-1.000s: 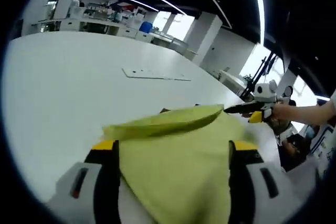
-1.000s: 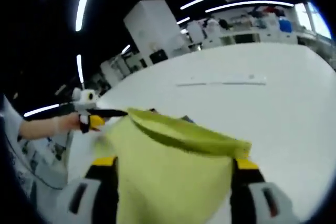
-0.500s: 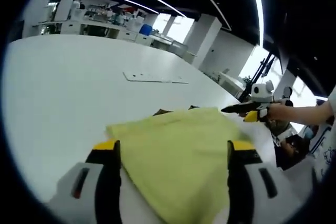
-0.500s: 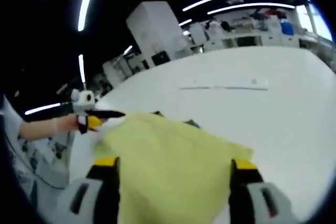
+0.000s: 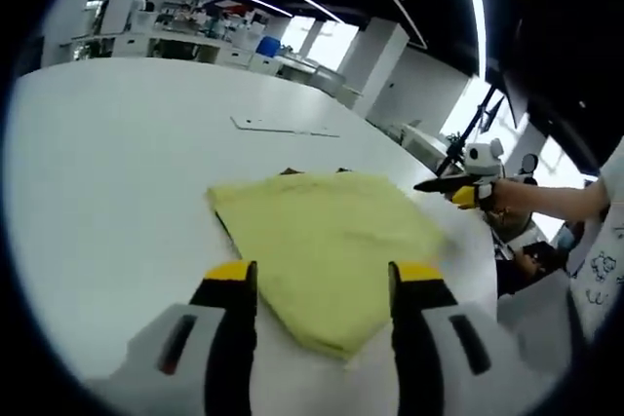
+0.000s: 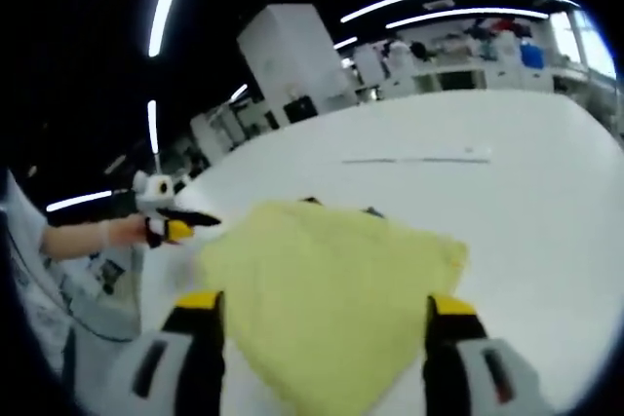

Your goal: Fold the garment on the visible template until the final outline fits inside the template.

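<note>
The yellow-green garment (image 5: 322, 231) lies folded and flat on the white table (image 5: 117, 172), one corner pointing toward me. Dark bits of the template (image 5: 290, 171) peek out from under its far edge. My left gripper (image 5: 322, 275) is open, its jaws standing on either side of the garment's near corner without gripping it. In the right gripper view the same garment (image 6: 331, 270) spreads flat, and my right gripper (image 6: 324, 307) is open with its jaws wide on either side of the cloth. A hand holds the right gripper (image 5: 456, 188) at the garment's right side, and the left gripper (image 6: 180, 223) shows at the left.
A thin flat white strip (image 5: 283, 127) lies farther back on the table, also as the strip (image 6: 419, 158). Desks with equipment line the room's far side. The table's edge runs close behind the garment's right side, near a person's sleeve (image 5: 609, 241).
The raised fold of the garment has come down and now lies flat. Both grippers have let go and drawn back from the cloth.
</note>
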Demonstrator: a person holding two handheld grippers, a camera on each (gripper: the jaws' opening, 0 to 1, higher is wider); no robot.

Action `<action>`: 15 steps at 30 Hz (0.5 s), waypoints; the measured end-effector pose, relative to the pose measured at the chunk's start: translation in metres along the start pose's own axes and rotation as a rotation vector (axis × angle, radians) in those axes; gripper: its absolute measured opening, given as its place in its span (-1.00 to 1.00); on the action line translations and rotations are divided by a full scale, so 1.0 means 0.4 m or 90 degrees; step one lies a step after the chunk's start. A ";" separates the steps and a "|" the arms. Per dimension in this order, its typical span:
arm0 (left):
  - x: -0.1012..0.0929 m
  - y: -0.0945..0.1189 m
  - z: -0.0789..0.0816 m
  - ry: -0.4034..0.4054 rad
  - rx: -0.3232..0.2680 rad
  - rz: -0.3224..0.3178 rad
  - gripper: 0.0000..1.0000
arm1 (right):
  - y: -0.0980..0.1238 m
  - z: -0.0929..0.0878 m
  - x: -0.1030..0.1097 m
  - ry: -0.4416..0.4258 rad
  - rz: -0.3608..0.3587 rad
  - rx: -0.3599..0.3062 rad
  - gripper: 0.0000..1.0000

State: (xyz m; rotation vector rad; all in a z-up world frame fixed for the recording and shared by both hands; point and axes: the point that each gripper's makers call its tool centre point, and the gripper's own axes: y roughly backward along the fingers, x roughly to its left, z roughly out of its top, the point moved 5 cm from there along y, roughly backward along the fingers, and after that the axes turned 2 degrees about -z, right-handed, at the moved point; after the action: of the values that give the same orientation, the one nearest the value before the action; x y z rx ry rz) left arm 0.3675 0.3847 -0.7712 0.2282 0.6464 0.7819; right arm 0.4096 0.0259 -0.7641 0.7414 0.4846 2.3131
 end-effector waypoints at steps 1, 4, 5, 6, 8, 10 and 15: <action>-0.001 0.007 -0.003 0.005 -0.005 0.003 0.02 | 0.011 -0.004 -0.001 0.002 -0.006 -0.001 0.65; -0.011 0.031 -0.017 0.012 -0.017 0.013 0.02 | 0.040 -0.009 -0.004 -0.006 -0.016 -0.011 0.64; -0.012 0.035 -0.022 0.013 -0.017 0.014 0.02 | 0.048 -0.011 -0.004 -0.009 -0.019 -0.014 0.63; -0.015 0.043 -0.029 0.012 -0.016 0.019 0.02 | 0.060 -0.016 -0.006 -0.008 -0.022 -0.014 0.63; -0.021 0.054 -0.039 0.014 -0.018 0.023 0.01 | 0.074 -0.022 -0.007 -0.004 -0.027 -0.014 0.63; -0.026 0.061 -0.048 0.018 -0.016 0.025 0.02 | 0.093 -0.036 0.005 -0.002 -0.030 -0.009 0.60; -0.039 0.082 -0.081 0.005 -0.007 0.041 -0.06 | 0.125 -0.071 -0.002 0.007 -0.049 0.002 0.43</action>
State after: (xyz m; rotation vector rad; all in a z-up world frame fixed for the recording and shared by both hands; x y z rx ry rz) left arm 0.3201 0.3951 -0.7756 0.2366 0.6443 0.8479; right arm 0.3690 -0.0146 -0.7607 0.6998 0.5132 2.2473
